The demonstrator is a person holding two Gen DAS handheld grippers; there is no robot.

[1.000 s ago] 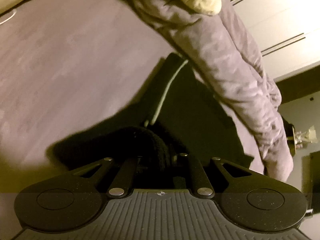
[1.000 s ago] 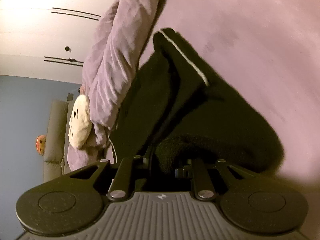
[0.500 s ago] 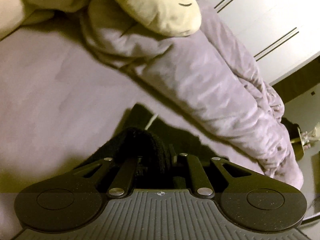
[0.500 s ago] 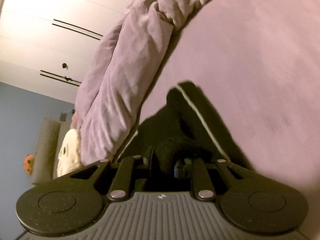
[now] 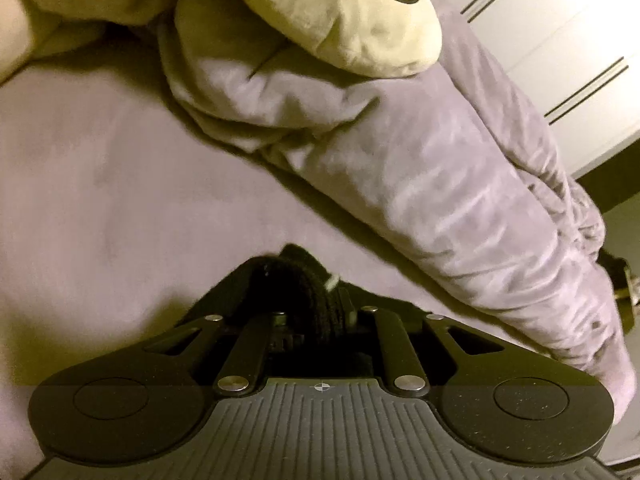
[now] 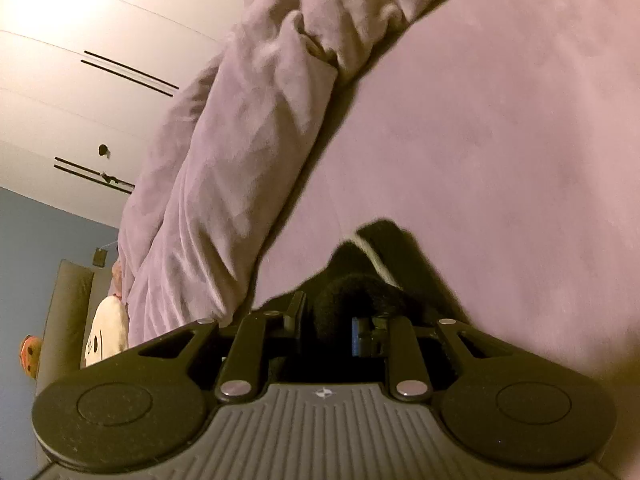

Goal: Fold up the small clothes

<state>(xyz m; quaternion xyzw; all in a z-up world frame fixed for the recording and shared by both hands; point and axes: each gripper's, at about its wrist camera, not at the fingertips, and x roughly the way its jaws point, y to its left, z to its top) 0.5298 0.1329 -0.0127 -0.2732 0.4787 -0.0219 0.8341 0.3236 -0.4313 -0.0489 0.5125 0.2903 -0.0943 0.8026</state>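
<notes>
Both your grippers have carried the fuzzy black garment [image 5: 298, 284] across the smooth mauve sheet [image 5: 100, 208] toward the rumpled duvet [image 5: 440, 184]. Left gripper [image 5: 310, 312] and right gripper [image 6: 338, 320], jaws just easing apart, each still pinch one bunched fold, angled down.

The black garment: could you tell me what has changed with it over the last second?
Both grippers carried the black garment toward the rumpled blanket, so far less of it shows ahead. Their jaws have just been opening slightly, fabric still bunched between them. Blanket and plush stayed put.
</notes>
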